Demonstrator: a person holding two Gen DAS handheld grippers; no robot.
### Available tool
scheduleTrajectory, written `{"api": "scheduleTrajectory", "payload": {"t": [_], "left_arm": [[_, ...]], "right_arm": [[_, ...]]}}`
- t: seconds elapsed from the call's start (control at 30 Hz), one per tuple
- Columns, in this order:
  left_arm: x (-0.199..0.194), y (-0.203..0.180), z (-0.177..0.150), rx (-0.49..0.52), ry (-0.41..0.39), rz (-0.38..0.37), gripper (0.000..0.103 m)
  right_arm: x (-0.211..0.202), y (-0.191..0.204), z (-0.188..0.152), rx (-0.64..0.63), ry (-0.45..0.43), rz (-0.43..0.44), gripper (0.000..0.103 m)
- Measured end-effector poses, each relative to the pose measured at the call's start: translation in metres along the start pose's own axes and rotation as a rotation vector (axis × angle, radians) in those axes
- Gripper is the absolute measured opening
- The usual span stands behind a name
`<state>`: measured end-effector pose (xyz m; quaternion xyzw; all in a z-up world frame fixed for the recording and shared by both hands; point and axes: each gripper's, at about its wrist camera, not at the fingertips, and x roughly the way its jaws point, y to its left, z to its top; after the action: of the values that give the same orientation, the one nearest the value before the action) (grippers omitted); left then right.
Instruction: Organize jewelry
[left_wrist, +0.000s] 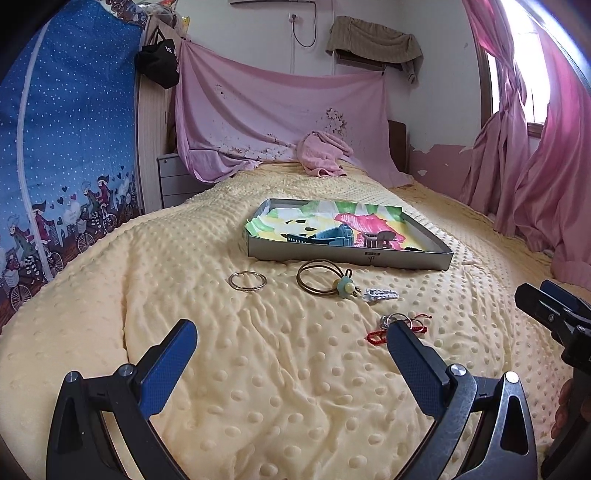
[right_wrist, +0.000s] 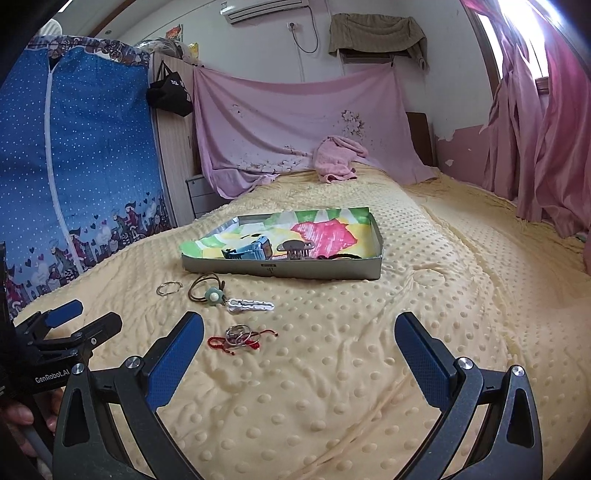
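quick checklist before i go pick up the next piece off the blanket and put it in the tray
1. Left gripper jaws wide and holding nothing: ok.
2. Right gripper jaws wide and holding nothing: ok.
3. Loose pieces lie apart on the blanket: silver bangle, brown hair tie with green charm and white clip are separate: ok. Small rings lie on the red cord: not ok, tangle possible.
4. Tray has room: bare lining at its far side, clips near the front wall: ok.
5. Path to the tray clear: ok.
6. Blanket firm enough for a clean pinch: cannot tell.
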<state>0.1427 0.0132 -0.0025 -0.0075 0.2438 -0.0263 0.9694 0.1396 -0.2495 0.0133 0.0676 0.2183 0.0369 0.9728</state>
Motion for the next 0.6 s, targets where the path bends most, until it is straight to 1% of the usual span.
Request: {"api": "scheduleTrajectory", "payload": {"t": [0.27, 0.37, 0.47, 0.5, 0.53, 0.57, 0.6], "left_arm": [[0.013, 0.002, 0.008, -0.017, 0.014, 0.014, 0.103], [0.020, 0.003, 0.010, -0.032, 0.024, 0.006, 0.103], [0.028, 0.003, 0.009, -0.029, 0.042, -0.008, 0.103], [0.030, 0.002, 0.008, -0.026, 0.045, -0.015, 0.102], [0.031, 0.000, 0.006, -0.021, 0.050, -0.024, 0.101], [0.033, -0.001, 0.005, -0.015, 0.056, -0.034, 0.096], [0.034, -0.002, 0.004, -0.008, 0.062, -0.042, 0.089]], "right_arm": [[0.018, 0.006, 0.007, -0.011, -0.011, 0.006, 0.102], [0.025, 0.008, 0.009, -0.019, -0.015, 0.013, 0.102], [0.033, 0.009, 0.011, -0.039, -0.001, 0.030, 0.101], [0.036, 0.009, 0.011, -0.042, 0.005, 0.036, 0.100], [0.039, 0.009, 0.011, -0.045, 0.016, 0.046, 0.093], [0.043, 0.009, 0.010, -0.046, 0.029, 0.056, 0.088], [0.047, 0.008, 0.009, -0.046, 0.046, 0.060, 0.078]]}}
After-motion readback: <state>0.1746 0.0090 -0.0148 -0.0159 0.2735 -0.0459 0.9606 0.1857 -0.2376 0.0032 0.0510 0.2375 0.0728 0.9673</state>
